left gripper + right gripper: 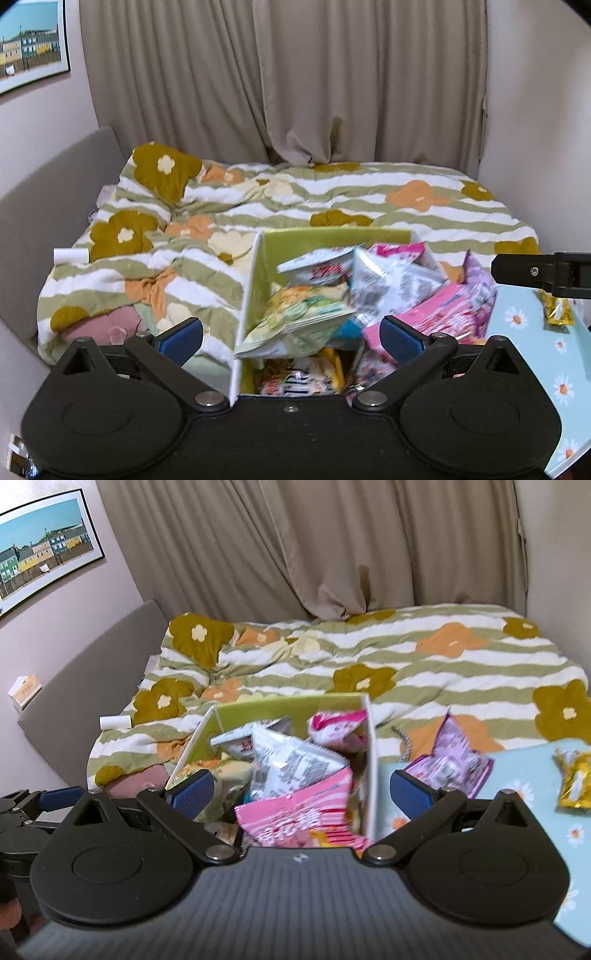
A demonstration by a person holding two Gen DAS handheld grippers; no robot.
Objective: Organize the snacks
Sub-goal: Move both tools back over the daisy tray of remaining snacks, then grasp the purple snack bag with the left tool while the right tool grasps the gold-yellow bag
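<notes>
The box [370, 738], green inside with white walls, stands on the flowered quilt [443, 672] and is already heaped with snack packets: a pink striped packet [295, 808] lies at the near side, a silver-white packet [295, 764] sits on top in the middle, and a pale green packet [295, 317] leans against the left wall. Two snacks are left outside, to the right of the box on the light blue daisy cloth [532, 834]: a purple packet [450, 764] just beside the box wall and a yellow wrapped packet [576, 782] farther right.

The step in hand is judged to be the fetching of the next loose snack. It would be done well if the purple packet were approached from its near edge, with the fingers straddling the flat foil so that it is pinched and not pushed along the cloth. The box wall should be cleared on the way over, and the packet should be laid where the pile is lowest, since the heap looks liable to spill.

The right gripper [301, 790] is held above the near right part of the box, tilted downward, its blue pads spread wide with nothing pinched. The left gripper [291, 334] is held over the left wall of the box, likewise tilted downward, spread wide and empty.
</notes>
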